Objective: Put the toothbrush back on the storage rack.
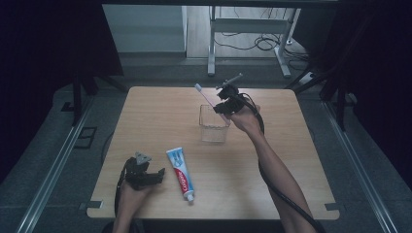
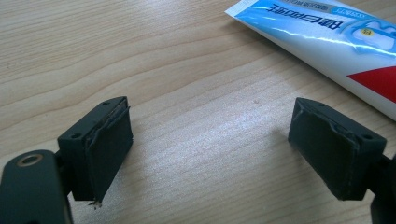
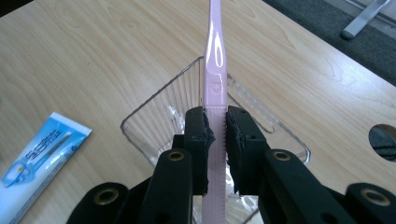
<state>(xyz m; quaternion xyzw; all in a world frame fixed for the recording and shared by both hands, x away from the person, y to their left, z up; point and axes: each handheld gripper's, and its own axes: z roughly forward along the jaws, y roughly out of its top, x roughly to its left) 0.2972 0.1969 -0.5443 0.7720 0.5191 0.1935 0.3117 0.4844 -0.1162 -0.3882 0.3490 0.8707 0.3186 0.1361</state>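
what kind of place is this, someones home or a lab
Probably a lab or recording studio, not a home: a bare wooden table ringed by dark curtains, floor rails, and loose cables beneath a metal bench frame behind.

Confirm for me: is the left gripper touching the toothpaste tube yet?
Apart. In the left gripper view the left gripper has its jaws wide open over bare wood, and the toothpaste tube lies beyond them with table between.
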